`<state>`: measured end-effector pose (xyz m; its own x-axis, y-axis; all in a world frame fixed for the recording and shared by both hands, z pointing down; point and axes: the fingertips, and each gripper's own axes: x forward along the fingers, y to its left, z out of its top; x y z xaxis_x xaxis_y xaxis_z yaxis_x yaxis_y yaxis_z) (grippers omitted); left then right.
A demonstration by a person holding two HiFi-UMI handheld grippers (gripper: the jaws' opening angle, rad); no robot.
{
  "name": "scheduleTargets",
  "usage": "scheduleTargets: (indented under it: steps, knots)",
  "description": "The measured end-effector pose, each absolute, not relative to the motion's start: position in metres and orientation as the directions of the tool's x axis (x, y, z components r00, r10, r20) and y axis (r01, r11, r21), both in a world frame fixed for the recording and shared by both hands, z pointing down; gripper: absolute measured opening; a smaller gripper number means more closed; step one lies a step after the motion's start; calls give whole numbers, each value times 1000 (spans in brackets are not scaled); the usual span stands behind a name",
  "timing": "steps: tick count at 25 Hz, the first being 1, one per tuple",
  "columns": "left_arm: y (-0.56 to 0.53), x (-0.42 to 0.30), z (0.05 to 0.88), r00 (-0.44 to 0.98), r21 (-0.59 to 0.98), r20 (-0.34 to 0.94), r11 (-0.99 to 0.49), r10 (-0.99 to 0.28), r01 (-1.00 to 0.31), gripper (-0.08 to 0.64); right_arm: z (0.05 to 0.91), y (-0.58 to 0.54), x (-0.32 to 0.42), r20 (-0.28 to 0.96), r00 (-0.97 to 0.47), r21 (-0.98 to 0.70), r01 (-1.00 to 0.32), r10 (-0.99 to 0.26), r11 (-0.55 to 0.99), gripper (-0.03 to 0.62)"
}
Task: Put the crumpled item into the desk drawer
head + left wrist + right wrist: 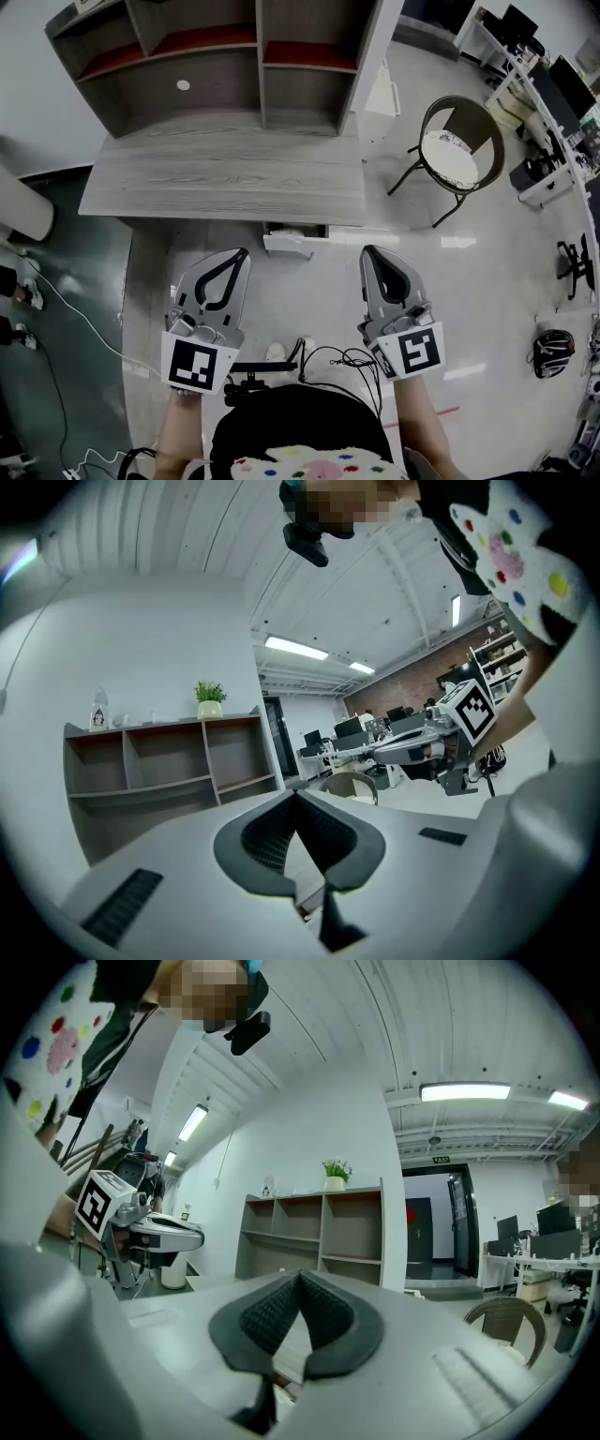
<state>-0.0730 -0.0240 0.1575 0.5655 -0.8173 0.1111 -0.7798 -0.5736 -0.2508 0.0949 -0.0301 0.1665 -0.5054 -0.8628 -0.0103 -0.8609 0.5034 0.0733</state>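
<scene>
At the grey wooden desk (225, 183), I hold my left gripper (242, 253) and right gripper (367, 251) side by side above the pale floor. Both are clenched tight on nothing, with tips toward the desk. Beyond the tips, under the desk's front edge, the desk drawer (292, 242) stands slightly open. I cannot make out the crumpled item in any view.

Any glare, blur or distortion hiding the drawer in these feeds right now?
Head view: sharp, fisheye bows the desk edges; glare streaks the glossy floor beside the drawer, which stays readable. Left gripper view and right gripper view: dark rounded corners, heavy barrel distortion, bright ceiling lamps.
</scene>
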Motion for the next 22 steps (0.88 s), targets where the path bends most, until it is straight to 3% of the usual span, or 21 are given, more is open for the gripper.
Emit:
scheduleTargets:
  steps: [13, 22]
  knots:
    - [-24, -86, 144, 541, -173, 61, -543, -839, -822, 6, 146, -18, 82, -29, -533, 101, -843, -846, 528, 9]
    - [-23, -86, 147, 554, -205, 72, -556, -829, -806, 7, 154, -19, 77, 4, -546, 120, -832, -838, 542, 9]
